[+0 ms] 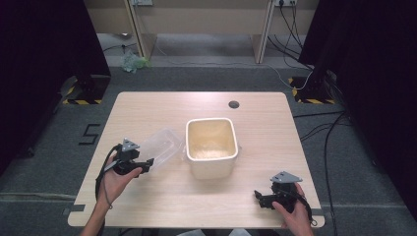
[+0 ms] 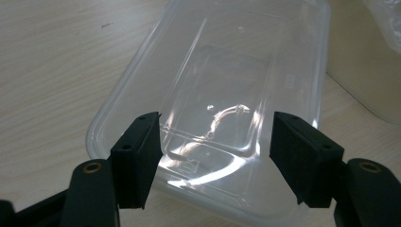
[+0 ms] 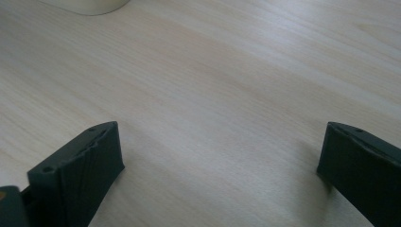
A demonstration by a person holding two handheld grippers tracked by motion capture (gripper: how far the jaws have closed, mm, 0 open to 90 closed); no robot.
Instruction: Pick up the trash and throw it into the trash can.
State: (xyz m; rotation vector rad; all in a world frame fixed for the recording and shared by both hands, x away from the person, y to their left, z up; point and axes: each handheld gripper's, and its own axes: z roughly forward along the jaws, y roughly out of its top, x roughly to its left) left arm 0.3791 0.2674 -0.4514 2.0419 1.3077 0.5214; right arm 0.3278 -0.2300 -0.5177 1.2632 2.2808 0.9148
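Centrally, cream tub: a cream tub (image 1: 210, 146) with rounded corners is seen upright at the middle of the counter (image 1: 147, 196); its mouth is open and its inside is seen pale and bare in the high view.
Clear lid: a clear plastic lid (image 1: 161, 147) is seen at 9 o'clock of the tub, just beside its wall; whether the two touch cannot be told. In the left gripper view the clear lid (image 2: 222, 94) is seen with its rim raised and a rectangular relief in its middle; whether it lies flat or is tilted cannot be told.
Left gripper: the left gripper (image 1: 143, 165) is held at 8 o'clock of the tub by the left hand (image 1: 115, 182), at the near end of the lid. Its fingers (image 2: 137, 156) are spread wide, set to either side of the lid's near end; nothing is clamped between them.
Right gripper: the right gripper (image 1: 260, 196) is held at 4 o'clock of the tub, well apart from it, by the right hand (image 1: 295, 214) near the counter's front edge. Its fingers (image 3: 80, 172) are spread wide over bare wood and nothing is held.
Counter hole: a dark round grommet (image 1: 233, 104) is seen at 12 o'clock of the tub.
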